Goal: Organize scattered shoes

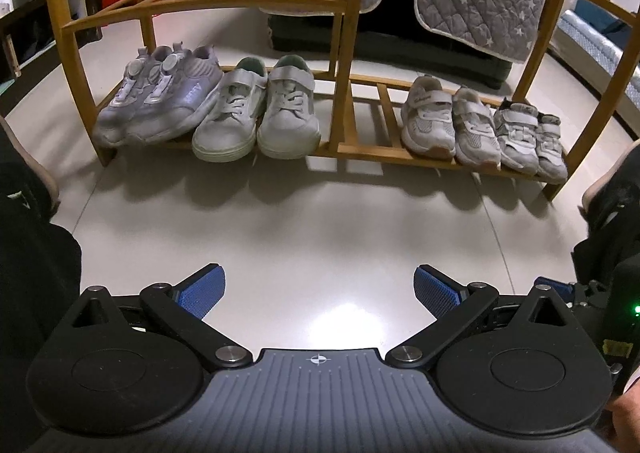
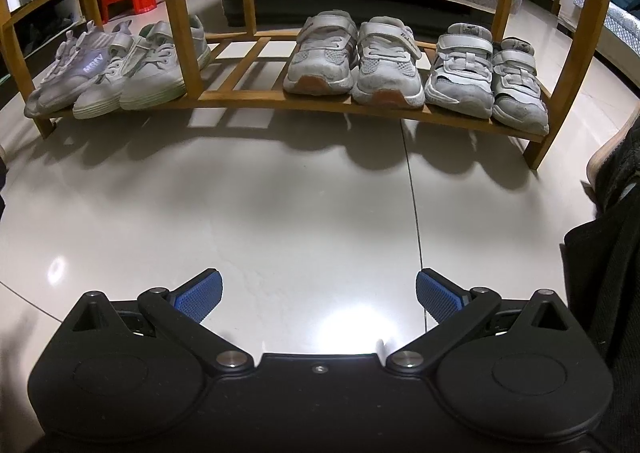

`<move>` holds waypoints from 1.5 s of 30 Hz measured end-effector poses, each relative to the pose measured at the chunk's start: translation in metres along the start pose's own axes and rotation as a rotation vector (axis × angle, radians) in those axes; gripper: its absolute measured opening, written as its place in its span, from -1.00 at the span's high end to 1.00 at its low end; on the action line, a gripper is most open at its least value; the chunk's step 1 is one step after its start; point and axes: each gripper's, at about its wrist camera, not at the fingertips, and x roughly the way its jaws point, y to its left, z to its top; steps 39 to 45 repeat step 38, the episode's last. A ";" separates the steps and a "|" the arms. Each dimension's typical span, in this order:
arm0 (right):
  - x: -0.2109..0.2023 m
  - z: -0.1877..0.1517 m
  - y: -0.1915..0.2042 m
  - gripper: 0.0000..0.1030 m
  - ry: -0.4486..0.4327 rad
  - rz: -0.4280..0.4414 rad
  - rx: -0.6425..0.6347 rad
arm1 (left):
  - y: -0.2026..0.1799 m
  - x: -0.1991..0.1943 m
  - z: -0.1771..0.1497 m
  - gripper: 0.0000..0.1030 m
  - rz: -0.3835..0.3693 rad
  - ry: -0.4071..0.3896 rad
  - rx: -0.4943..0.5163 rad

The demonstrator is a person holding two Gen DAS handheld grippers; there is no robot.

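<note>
Four pairs of shoes [image 1: 256,113] line the rack [image 1: 360,151].
My left claw [image 1: 319,291] and right claw [image 2: 319,293] gape empty above seemingly bare floor [image 2: 280,193].

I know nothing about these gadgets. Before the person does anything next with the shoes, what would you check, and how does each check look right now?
1. Left gripper empty, blue pads apart: ok.
2. Right gripper empty, pads apart: ok.
3. Four pairs on the bottom shelf of the wooden slatted shoe rack: ok. They are the lilac dial-fastened sneakers, the white strap shoes with green trim, the white strap sneakers with tan soles and the small grey strap sneakers.
4. Each pair side by side, toes forward: ok.
5. Glossy tiled floor before the rack free of stray shoes: ok in view.
6. Shoes left beyond the cameras' view: cannot tell.
</note>
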 end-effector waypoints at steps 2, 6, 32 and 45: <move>0.000 0.000 0.000 -1.00 0.000 0.000 -0.002 | 0.000 0.001 -0.001 -0.99 0.001 0.003 0.000; 0.001 0.000 0.000 -1.00 0.002 -0.002 -0.001 | 0.000 0.004 -0.003 -0.99 -0.001 0.021 -0.009; 0.000 0.000 0.002 -1.00 -0.004 -0.001 -0.011 | -0.011 0.008 -0.012 -0.93 -0.014 0.039 0.025; 0.000 0.000 0.002 -1.00 -0.005 -0.003 -0.011 | -0.012 0.011 -0.012 -0.90 0.001 0.048 0.024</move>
